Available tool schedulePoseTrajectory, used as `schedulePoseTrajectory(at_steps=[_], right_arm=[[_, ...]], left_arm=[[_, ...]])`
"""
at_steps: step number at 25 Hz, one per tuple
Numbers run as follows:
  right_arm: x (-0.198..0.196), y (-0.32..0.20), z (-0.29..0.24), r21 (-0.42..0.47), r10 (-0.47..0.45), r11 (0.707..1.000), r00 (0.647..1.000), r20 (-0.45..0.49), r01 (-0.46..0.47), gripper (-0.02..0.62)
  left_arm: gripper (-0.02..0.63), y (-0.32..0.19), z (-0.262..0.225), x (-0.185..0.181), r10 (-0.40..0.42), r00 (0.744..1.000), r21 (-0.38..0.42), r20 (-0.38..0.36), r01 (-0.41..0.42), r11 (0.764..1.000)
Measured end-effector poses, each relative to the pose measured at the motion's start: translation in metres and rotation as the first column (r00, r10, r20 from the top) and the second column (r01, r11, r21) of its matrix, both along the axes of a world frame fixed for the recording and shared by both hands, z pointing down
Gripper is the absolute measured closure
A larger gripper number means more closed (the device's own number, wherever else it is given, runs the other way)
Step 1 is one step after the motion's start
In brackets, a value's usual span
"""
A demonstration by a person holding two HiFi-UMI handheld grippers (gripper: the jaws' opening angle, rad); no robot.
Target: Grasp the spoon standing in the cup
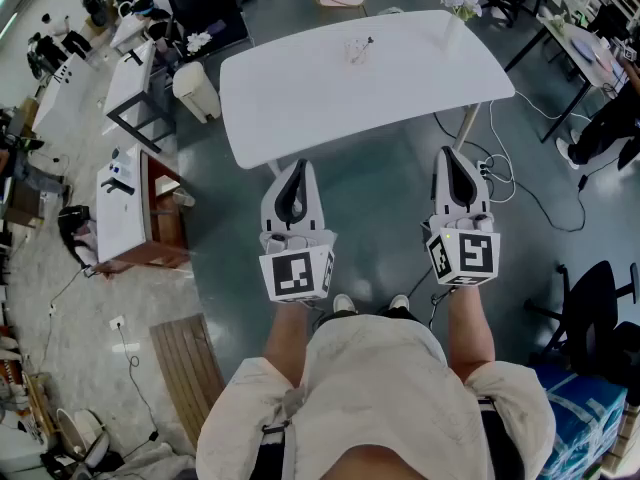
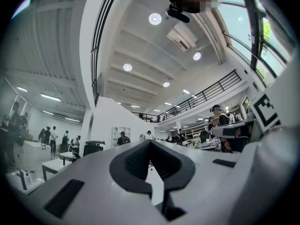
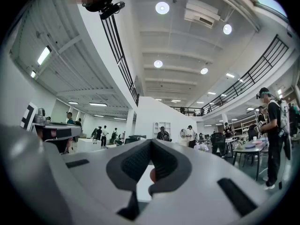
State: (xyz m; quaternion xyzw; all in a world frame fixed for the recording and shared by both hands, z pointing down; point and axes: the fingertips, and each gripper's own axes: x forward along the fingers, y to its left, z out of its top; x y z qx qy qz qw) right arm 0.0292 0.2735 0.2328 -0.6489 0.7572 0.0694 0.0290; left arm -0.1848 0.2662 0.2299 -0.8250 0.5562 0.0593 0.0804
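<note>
- Saw a white bin on the grey floor left of the white table, and a wooden pallet lower down, nearer the person.
- Found the left gripper held out short of the table's near edge, over the floor, with its marker cube toward the person; pads pressed together at the tips, nothing between them.
- Spotted the clear cup on the tabletop near its far edge, well apart from both grippers, with the spoon standing in it, handle tilted to the right.
- Found the right gripper level with the left one, just off the table's near right corner; pads likewise shut tip to tip and empty.
- Noted a black office chair at the far right.
</note>
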Motion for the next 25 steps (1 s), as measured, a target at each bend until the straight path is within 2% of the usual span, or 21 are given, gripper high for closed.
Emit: schedulePoseTrajectory(at_steps=[11, 18, 25], right_arm=[[-0.047, 0.003, 0.005, -0.003, 0.023, 1.0, 1.0, -0.015, -0.023, 0.592], [-0.047, 0.002, 0.008, -0.015, 0.052, 0.999, 0.999, 0.01, -0.052, 0.592], [-0.041, -0.023, 0.029, -0.046, 0.055, 0.997, 0.998, 0.017, -0.055, 0.592]], left_arm=[[0.603, -0.001, 0.01, -0.037, 0.04, 0.999, -0.019, -0.012, -0.04, 0.999], [0.603, -0.005, 0.015, -0.037, 0.068, 0.997, -0.04, -0.03, -0.069, 0.997], [0.603, -0.032, 0.03, -0.029, 0.071, 0.997, -0.06, -0.019, -0.072, 0.996]])
